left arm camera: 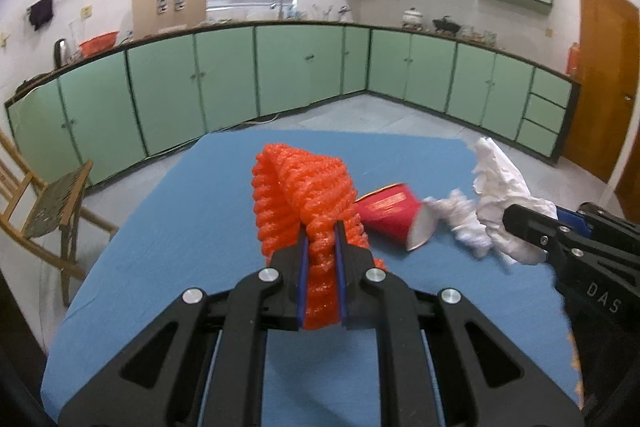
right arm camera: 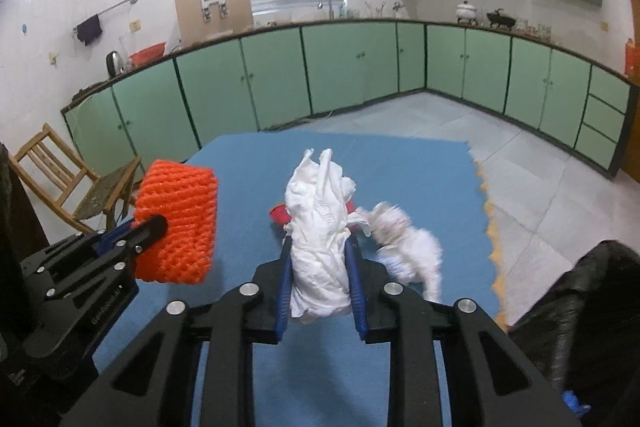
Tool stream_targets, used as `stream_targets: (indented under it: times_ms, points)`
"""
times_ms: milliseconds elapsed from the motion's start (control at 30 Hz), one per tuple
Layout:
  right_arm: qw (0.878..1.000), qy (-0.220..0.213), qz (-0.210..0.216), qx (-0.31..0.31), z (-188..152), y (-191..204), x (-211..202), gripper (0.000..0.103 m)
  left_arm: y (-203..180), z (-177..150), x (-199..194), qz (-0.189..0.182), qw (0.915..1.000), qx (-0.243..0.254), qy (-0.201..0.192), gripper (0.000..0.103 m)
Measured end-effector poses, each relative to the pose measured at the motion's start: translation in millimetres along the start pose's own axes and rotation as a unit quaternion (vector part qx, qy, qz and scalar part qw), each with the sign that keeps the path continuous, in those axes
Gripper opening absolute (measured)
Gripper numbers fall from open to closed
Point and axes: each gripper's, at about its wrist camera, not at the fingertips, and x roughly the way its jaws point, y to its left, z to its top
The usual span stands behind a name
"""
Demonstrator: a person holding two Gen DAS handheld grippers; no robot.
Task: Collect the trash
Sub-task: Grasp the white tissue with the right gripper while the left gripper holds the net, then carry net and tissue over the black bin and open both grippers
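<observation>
Two loads are in my grip above the blue table (left arm camera: 160,247), so the job now is to carry both to the bin without shedding anything. The dark bag (right arm camera: 580,307) at the lower right of the right wrist view looks like the likely place for them, though I cannot see its mouth.

My left fingers (left arm camera: 322,227) are nearly shut on the orange foam net (left arm camera: 304,187), which folds over above them. It is springy stuff, so I judge a firm squeeze and a smooth swing will serve better than a quick jerk.

My right fingers (right arm camera: 318,245) are narrow around the white crumpled paper (right arm camera: 320,227), its loose ends sticking up past the tips. Paper this soft can slide out, so I would keep the pinch steady and avoid tilting it downward until it is over the bag.

A red paper cup (left arm camera: 390,219) lies on its side on the table between the two loads, and a smaller white wad (left arm camera: 464,223), blurred, is just beside it. Both remain for the next pass; I should lift clear of them so nothing gets knocked off the edge.
</observation>
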Motion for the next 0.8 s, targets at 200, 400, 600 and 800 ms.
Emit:
stream_targets:
  times_ms: [200,400,600,800]
  points:
    - [0.999,-0.027,-0.023,0.011,3,-26,-36,0.025,-44,9,-12,-0.049,0.9986,0.015,-0.014,0.010]
    - [0.997,-0.045,-0.061,0.027,-1,-62,-71,0.025,-95,10,-20,-0.098,0.9944,0.035,-0.020,0.010]
    - [0.992,-0.055,-0.101,0.047,-7,-97,-97,0.025,-146,9,-26,-0.146,0.9875,0.054,-0.022,0.010]
    - [0.986,-0.061,-0.140,0.072,-22,-139,-124,0.025,-195,1,-29,-0.189,0.9794,0.069,-0.020,0.010]
